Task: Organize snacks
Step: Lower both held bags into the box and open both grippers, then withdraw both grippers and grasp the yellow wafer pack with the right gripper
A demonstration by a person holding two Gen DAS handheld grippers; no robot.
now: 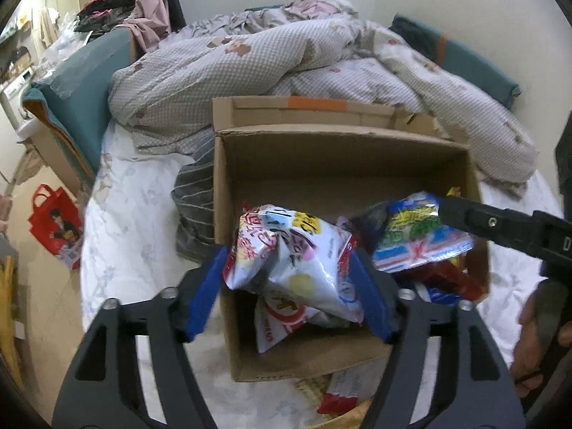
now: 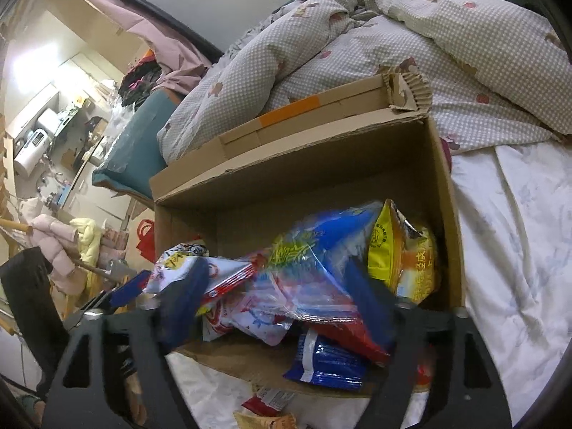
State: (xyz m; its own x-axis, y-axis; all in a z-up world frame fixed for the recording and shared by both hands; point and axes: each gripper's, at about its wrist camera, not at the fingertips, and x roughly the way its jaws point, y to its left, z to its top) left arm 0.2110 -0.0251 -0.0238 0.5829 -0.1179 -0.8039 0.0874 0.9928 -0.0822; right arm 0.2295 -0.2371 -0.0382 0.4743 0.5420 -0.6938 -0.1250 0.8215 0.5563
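Both claws hang spread over an open cardboard box of snacks on a bed

Left claw [image 1: 287,287] stands spread, its blue pads [image 1: 203,291] either side of a white-and-pink snack bag [image 1: 296,254] with a gap on the left, so the pads do not pinch it; the bag lies over the near left part of the cardboard box [image 1: 339,164]; the right claw [image 2: 277,302] is likewise spread, a blue-and-green snack bag [image 2: 314,254] lying loose between its pads; further right in the box a yellow packet [image 2: 404,261] leans at the right wall, and a blue packet [image 2: 327,361] rests by the near edge; the box sits on the white bed sheet [image 2: 518,250], with a checked quilt [image 1: 250,68] heaped behind it; a red bag [image 1: 57,225] sits on the floor at far left.
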